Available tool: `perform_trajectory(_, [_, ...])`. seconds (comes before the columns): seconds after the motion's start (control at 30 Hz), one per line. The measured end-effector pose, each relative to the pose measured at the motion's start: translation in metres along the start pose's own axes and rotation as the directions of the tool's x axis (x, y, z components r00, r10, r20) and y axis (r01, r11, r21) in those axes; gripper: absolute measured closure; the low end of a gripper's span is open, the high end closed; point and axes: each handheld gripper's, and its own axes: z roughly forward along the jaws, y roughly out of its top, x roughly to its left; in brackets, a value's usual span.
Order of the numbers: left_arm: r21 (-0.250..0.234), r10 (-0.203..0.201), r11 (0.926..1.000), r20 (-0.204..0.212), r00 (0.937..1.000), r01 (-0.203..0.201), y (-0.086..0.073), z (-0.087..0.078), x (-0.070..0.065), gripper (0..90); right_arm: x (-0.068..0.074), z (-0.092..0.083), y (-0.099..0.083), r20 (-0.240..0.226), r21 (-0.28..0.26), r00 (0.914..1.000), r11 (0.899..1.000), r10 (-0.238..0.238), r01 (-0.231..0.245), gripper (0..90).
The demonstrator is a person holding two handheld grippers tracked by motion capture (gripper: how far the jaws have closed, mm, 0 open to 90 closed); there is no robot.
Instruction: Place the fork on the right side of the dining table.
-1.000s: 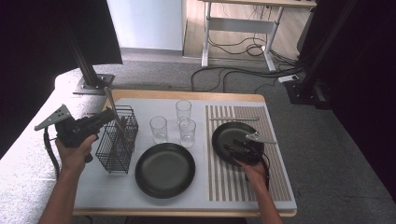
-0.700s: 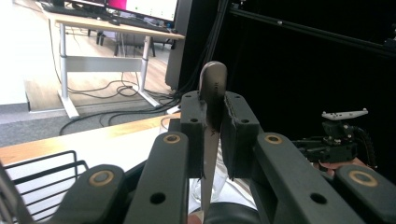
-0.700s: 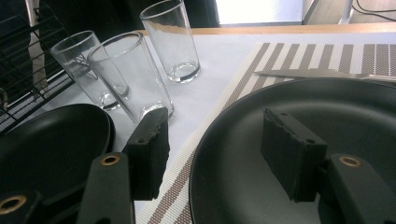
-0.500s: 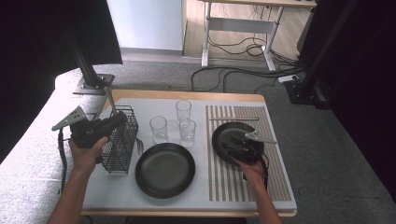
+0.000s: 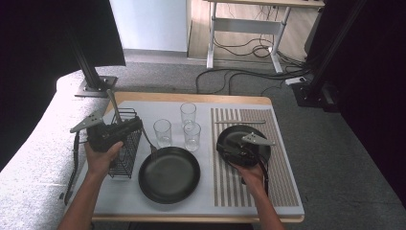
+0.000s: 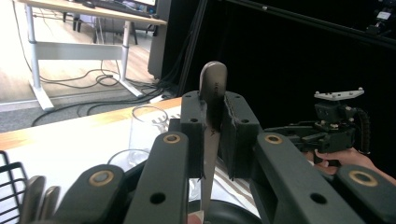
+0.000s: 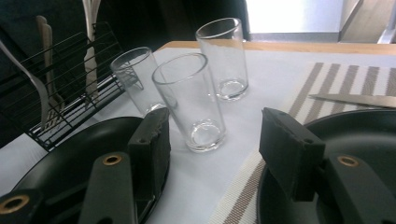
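above the wire cutlery basket (image 5: 123, 146) at the left of the table (image 5: 201, 211), the left gripper (image 5: 125, 130) has its jaws pressed onto a metal utensil handle (image 6: 212, 93); in the left gripper view the handle stands up between the pads, its rounded end above them and its shaft running down below, so its long axis crosses the jaws' own line. whether it is a knife, fork or spoon i cannot tell, since the working end is hidden. the piece points roughly toward the table's middle, where the large black plate (image 5: 169, 174) lies just beside the basket, with three glasses (image 5: 163, 132) behind it. the striped placemat (image 5: 251, 158) with the smaller black plate (image 5: 242, 141) lies well to the right, and a knife (image 5: 239, 122) already rests on it beyond that plate. the right gripper (image 5: 225, 148) hovers over the smaller plate with its jaws spread and nothing between them; in its own view they frame the nearest glass (image 7: 191, 100). judging by this, the held piece has to travel rightward from the basket, and the left hand is the one carrying it, though the right is nearer the placemat.
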Motion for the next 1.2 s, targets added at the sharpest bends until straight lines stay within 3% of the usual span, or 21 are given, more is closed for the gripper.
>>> perform_trajectory(0.6, [0.020,0.008,0.9998,0.029,0.9995,-0.009,-0.001,0.015,-0.009,79.8,0.025,0.011,0.008,-0.067,0.013,0.9965,0.999,-0.050,0.051,44.4])
perform_trajectory(1.2, [0.028,0.004,0.9996,0.047,0.9989,-0.005,-0.003,0.021,-0.012,79.8,0.033,0.018,0.009,-0.093,0.018,0.9942,0.998,-0.054,0.056,44.5])
